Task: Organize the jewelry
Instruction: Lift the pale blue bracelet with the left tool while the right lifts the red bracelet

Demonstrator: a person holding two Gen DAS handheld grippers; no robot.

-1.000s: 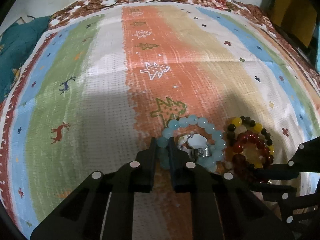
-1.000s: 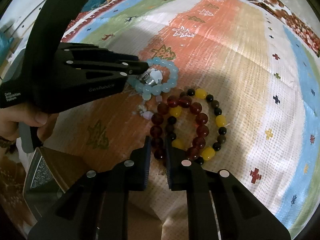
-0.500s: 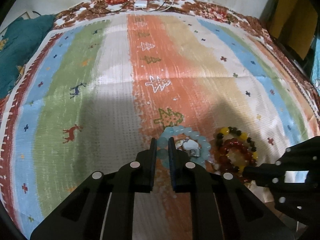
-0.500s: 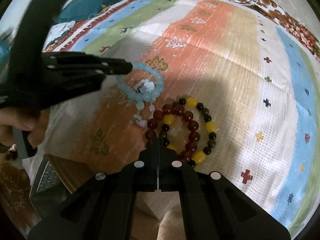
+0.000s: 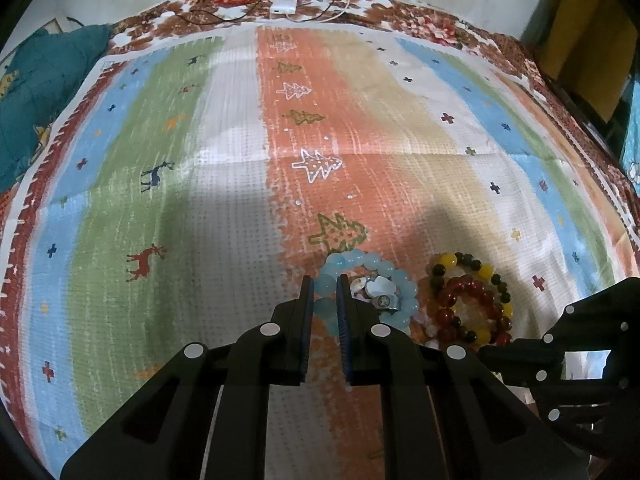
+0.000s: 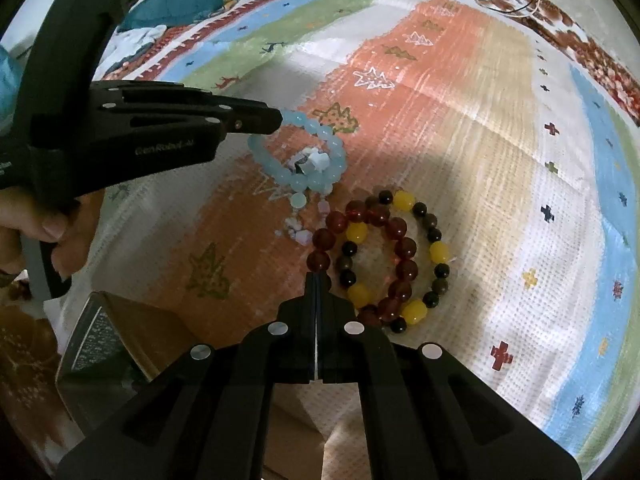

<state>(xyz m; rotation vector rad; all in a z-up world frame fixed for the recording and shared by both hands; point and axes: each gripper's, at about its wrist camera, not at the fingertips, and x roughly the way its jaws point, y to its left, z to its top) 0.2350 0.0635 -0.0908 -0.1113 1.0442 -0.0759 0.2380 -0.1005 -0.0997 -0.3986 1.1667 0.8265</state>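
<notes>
A light blue bead bracelet [image 5: 370, 270] lies on the striped cloth with a silver ring and white charm [image 5: 380, 292] inside it. My left gripper [image 5: 322, 292] is shut on its near-left beads; it also shows in the right wrist view [image 6: 280, 120] gripping the blue bracelet [image 6: 320, 160]. A dark red bead bracelet [image 6: 396, 240] and a yellow and black bead bracelet [image 6: 428, 236] lie overlapped to the right. My right gripper [image 6: 317, 280] has its jaws pressed together at the red bracelet's near edge; whether a bead is pinched is hidden. Small loose pale beads [image 6: 300, 228] lie between the bracelets.
The striped Christmas-pattern cloth [image 5: 224, 184] covers the surface. A white charger with cables [image 5: 284, 5] lies at the far edge. A teal garment [image 5: 36, 92] is at the far left. A dark box [image 6: 100, 344] sits at the cloth's near left in the right wrist view.
My right gripper closed from slightly open to shut at the red bracelet's edge. Both grippers pulled back and up a little; the left stays clamped on the blue bracelet.
</notes>
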